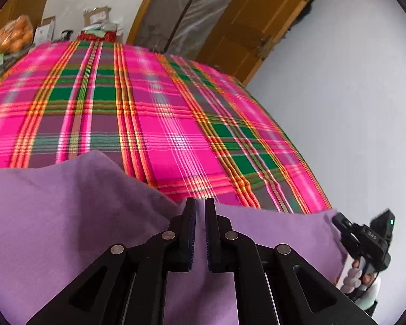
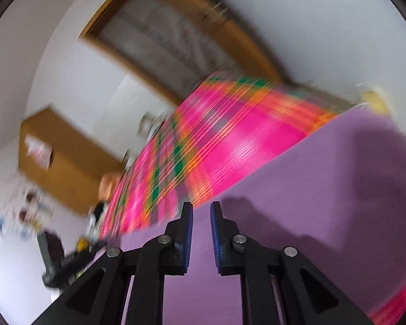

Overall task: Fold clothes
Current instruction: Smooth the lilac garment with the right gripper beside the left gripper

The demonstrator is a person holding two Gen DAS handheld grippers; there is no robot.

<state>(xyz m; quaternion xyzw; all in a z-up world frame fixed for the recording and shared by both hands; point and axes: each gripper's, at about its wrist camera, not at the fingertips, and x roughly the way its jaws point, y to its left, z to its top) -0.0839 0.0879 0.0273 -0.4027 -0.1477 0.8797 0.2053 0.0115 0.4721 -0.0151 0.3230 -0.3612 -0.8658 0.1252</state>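
A plain purple cloth [image 1: 67,211] lies across the near part of a pink and green plaid blanket [image 1: 162,108]. My left gripper [image 1: 200,205] is shut on the cloth's far edge, and a raised ridge of cloth runs into its narrow gap. At the cloth's right corner sits my right gripper [image 1: 338,220], held by a hand [image 1: 357,273]. The right wrist view is blurred. There my right gripper [image 2: 201,208] stands open over the purple cloth [image 2: 324,189], with a clear gap between the pads. Its shadow falls on the cloth, near the edge against the blanket [image 2: 230,140].
The blanket's right edge [image 1: 297,146] drops off beside a pale wall [image 1: 338,108]. A bag of oranges [image 1: 13,36] and cardboard boxes [image 1: 94,19] crowd the far left end. A wooden door [image 1: 243,27] stands behind.
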